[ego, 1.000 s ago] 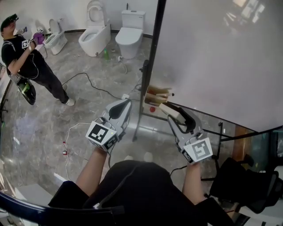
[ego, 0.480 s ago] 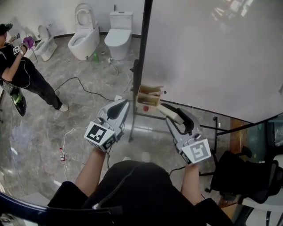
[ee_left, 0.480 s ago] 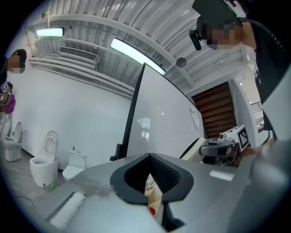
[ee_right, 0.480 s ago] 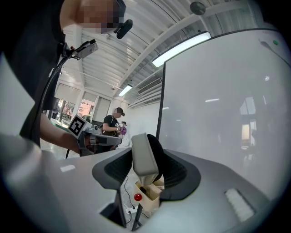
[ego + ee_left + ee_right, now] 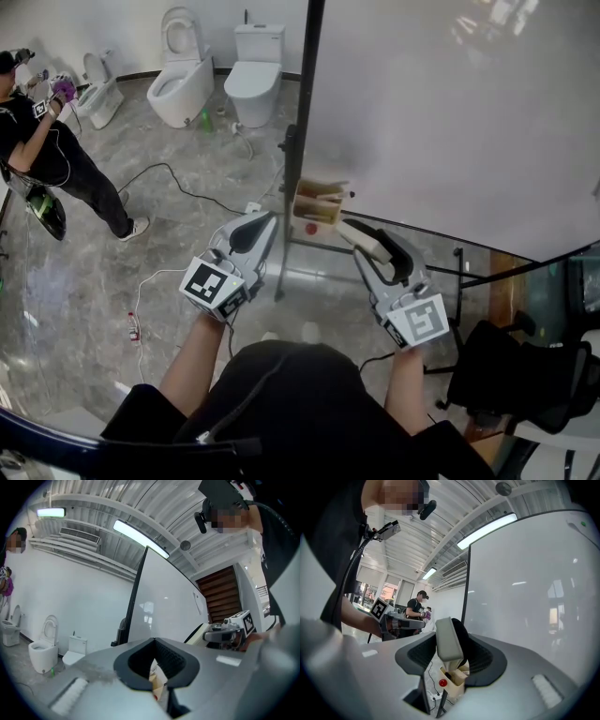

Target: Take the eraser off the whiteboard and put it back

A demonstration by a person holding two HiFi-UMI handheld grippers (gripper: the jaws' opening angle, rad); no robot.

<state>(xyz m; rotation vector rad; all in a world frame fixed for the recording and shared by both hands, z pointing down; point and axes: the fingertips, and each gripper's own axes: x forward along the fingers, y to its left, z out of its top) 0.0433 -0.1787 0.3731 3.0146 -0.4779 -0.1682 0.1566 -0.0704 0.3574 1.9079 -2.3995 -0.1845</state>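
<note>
- Small open-topped box [image 5: 317, 203], pale, cardboard-like, fixed at the whiteboard's [image 5: 450, 122] lower corner; something dark sticks out of it, and a red round knob [image 5: 442, 682] sits at its front.
- Eraser [image 5: 446, 648]: oblong block, smooth cream back, black felt face, off the board and clamped between the right gripper's [image 5: 361, 239] ribbed black pads.
- Left gripper [image 5: 152, 641]: tips together, holding nothing (box visible beyond).
- Whiteboard glossy white, with a black post.
</note>
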